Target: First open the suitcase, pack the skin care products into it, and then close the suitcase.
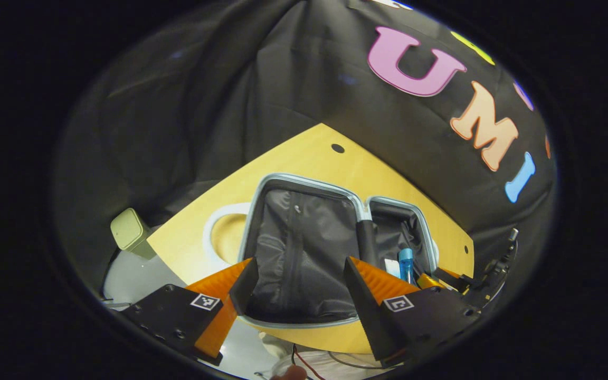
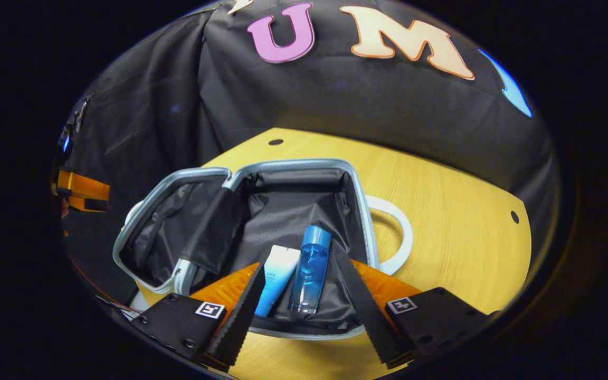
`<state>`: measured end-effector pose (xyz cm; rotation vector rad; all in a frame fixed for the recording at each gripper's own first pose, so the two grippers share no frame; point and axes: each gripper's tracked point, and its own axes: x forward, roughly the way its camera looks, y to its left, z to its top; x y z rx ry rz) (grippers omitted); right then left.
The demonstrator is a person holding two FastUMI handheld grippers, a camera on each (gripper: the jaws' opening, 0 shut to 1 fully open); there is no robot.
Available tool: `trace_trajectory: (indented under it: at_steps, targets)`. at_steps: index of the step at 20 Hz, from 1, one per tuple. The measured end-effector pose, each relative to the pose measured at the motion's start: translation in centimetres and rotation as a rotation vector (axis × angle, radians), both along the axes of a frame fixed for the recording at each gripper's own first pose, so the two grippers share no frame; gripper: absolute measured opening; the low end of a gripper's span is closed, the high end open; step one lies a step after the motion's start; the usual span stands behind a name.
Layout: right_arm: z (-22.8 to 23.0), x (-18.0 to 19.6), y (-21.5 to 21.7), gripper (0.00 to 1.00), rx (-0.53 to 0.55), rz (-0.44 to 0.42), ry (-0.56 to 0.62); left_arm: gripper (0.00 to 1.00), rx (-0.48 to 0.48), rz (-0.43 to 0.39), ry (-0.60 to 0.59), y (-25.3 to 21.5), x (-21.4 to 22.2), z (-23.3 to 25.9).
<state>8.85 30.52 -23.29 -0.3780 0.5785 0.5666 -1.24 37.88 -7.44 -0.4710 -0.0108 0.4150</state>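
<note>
The suitcase [image 2: 240,221] lies open on a round wooden table [image 2: 452,211], its two halves side by side, each a rounded rectangle rimmed in pale grey-blue with a crinkled, slightly glossy black fabric lining; a black fabric strap [image 2: 214,227] bridges the hinge between the halves. In the right gripper view, the right-hand half holds two skin care products lying side by side and touching or nearly so: a translucent blue bottle [image 2: 309,269] with a lighter blue cap, cylindrical and glassy, and to its left a white tube [image 2: 277,277] that shades to blue at its near end, with small print too fine to read. The left half shows a zipped lining panel with a vertical zipper in the left gripper view. Beside the suitcase, a white ring [image 2: 396,232] is set into the table's smooth, pale yellow grained top, which also has small dark holes near its edge. The right gripper [image 2: 304,311] hangs over the near rim of the case with its orange-backed, black ribbed fingers [image 2: 240,311] spread wide, touching nothing; the bottle and tube lie between them in the view but below. The left gripper [image 1: 298,295] is likewise spread wide and empty above the left half, with square black-and-white markers on its black body. A pale green box [image 1: 131,232] with rounded corners sits off the table's far left.
</note>
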Motion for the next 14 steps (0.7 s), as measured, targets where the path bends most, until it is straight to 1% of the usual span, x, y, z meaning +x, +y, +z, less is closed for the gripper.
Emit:
trace_trajectory:
  at_steps: [1,3,7,8,9,11,12,14]
  targets:
    - [1.2,-0.1,-0.1,0.97,0.019,-0.003,-0.027,0.96,-0.016,0.012,-0.015,0.8,-0.2,-0.1]
    - [3.3,-0.4,-0.4,0.98,0.067,-0.019,-0.064,0.96,-0.038,0.044,-0.030,2.7,-0.5,-0.9]
    - [7.2,-0.4,-2.4,0.97,0.118,-0.089,-0.133,0.96,-0.076,0.112,-0.014,6.4,-0.8,-2.9]
    - [8.0,-0.4,-3.0,0.94,0.127,-0.108,-0.148,0.96,-0.087,0.122,-0.012,7.2,-0.8,-3.2]
    - [8.7,-0.3,-3.6,0.97,0.142,-0.130,-0.158,0.96,-0.094,0.126,-0.015,7.8,-0.8,-3.6]
    - [9.9,-0.6,-4.2,0.98,0.182,-0.164,-0.167,0.96,-0.116,0.131,-0.014,9.1,-0.6,-4.2]
    - [10.3,-0.8,-4.5,1.00,0.196,-0.178,-0.172,0.96,-0.132,0.135,-0.019,9.7,-0.3,-4.6]
    - [11.0,-1.1,-5.0,0.98,0.198,-0.196,-0.194,0.96,-0.182,0.126,-0.032,10.7,0.4,-5.2]
